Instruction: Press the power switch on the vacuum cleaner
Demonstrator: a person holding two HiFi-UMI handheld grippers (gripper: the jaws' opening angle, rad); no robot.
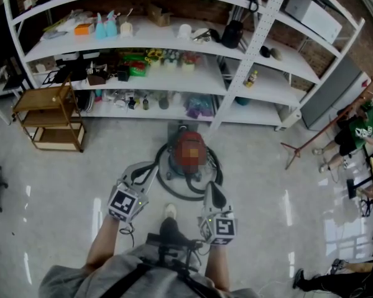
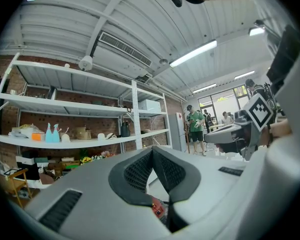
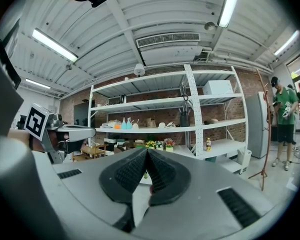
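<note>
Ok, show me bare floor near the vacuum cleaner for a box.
Bare floor lies between the wooden cart and the vacuum cleaner, and between that and the wooden stand. The shelves are crowded; a hose loops round the vacuum cleaner.

White shelf unit (image 1: pixel 174 42) w/ spray bottles (image 1: pixel 105 27) (blue); wooden cart (image 1: pixel 40 98) left.
</note>
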